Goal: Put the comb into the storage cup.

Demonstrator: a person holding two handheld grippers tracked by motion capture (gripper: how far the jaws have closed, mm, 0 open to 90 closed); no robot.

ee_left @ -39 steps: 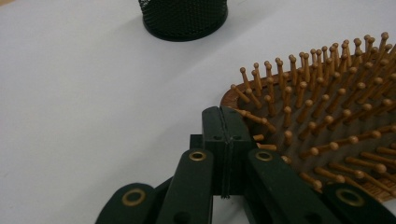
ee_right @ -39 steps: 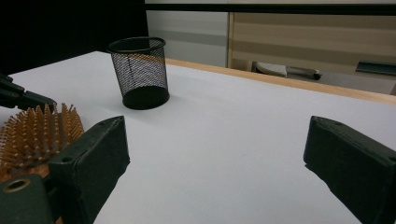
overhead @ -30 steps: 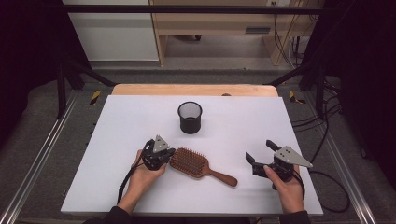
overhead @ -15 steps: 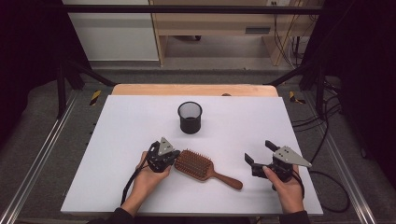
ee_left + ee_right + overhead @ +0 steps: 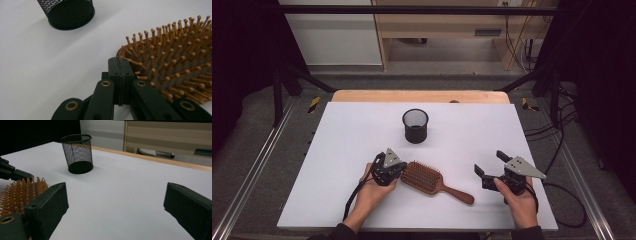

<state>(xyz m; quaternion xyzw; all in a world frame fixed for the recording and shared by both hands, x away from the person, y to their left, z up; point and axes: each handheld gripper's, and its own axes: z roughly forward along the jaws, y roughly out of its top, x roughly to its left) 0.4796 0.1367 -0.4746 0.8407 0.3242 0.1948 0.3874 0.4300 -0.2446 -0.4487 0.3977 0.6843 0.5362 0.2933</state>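
A wooden paddle hairbrush [image 5: 427, 178] lies bristles up near the table's front, its handle pointing right and toward me. My left gripper [image 5: 401, 170] is shut with nothing between its jaws. In the left gripper view its joined tips [image 5: 119, 60] press against the rim of the hairbrush [image 5: 175, 62] head. My right gripper [image 5: 490, 164] rests open to the right of the handle's end, jaws wide apart and empty [image 5: 116, 195]. A black mesh cup [image 5: 415, 126] stands upright behind the brush, and appears in both gripper views [image 5: 67, 12] [image 5: 77, 153].
The white table top [image 5: 337, 150] has a wooden strip [image 5: 422, 96] along its far edge. Metal rails run down both sides, and cables [image 5: 562, 150] lie on the floor at the right. A cable trails from each gripper toward me.
My left gripper has slid a little to the right with its tips against the brush head, and the brush has shifted right and slightly nearer. The right gripper has stayed put.
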